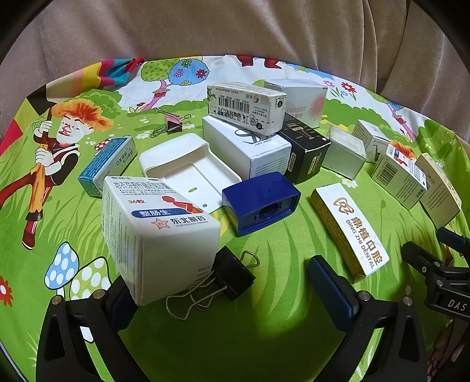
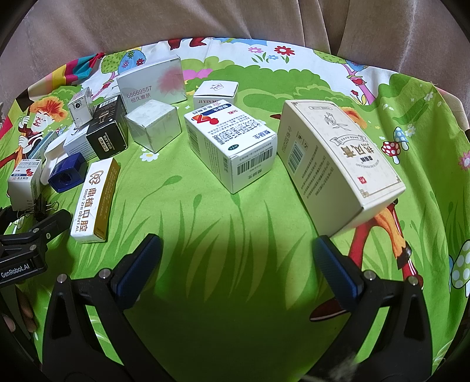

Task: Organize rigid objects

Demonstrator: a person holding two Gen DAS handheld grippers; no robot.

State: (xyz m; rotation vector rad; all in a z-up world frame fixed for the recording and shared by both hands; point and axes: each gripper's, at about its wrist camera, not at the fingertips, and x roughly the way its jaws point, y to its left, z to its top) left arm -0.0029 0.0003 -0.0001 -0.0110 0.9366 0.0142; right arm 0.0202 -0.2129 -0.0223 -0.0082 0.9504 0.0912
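Many small boxes lie on a cartoon-print cloth. In the left wrist view my left gripper [image 1: 223, 282] is open; a white medicine box [image 1: 155, 235] rests against its left finger [image 1: 120, 293], and a black binder clip [image 1: 232, 276] lies between the fingers. A blue plastic case [image 1: 261, 202], a white tray [image 1: 191, 170] and a white-gold dental box [image 1: 349, 229] lie ahead. In the right wrist view my right gripper [image 2: 238, 258] is open and empty. A white barcode box [image 2: 232, 147] lies ahead and a cream box [image 2: 337, 161] is close to the right finger [image 2: 335, 264].
Stacked boxes [image 1: 249, 117] stand at the back centre, with a pink binder clip [image 1: 173, 123] and a blue-white box [image 1: 108, 164] to the left. A silver cube [image 2: 154, 127] and a grey box [image 2: 152, 82] stand further back. A beige sofa back [image 2: 235, 20] borders the cloth.
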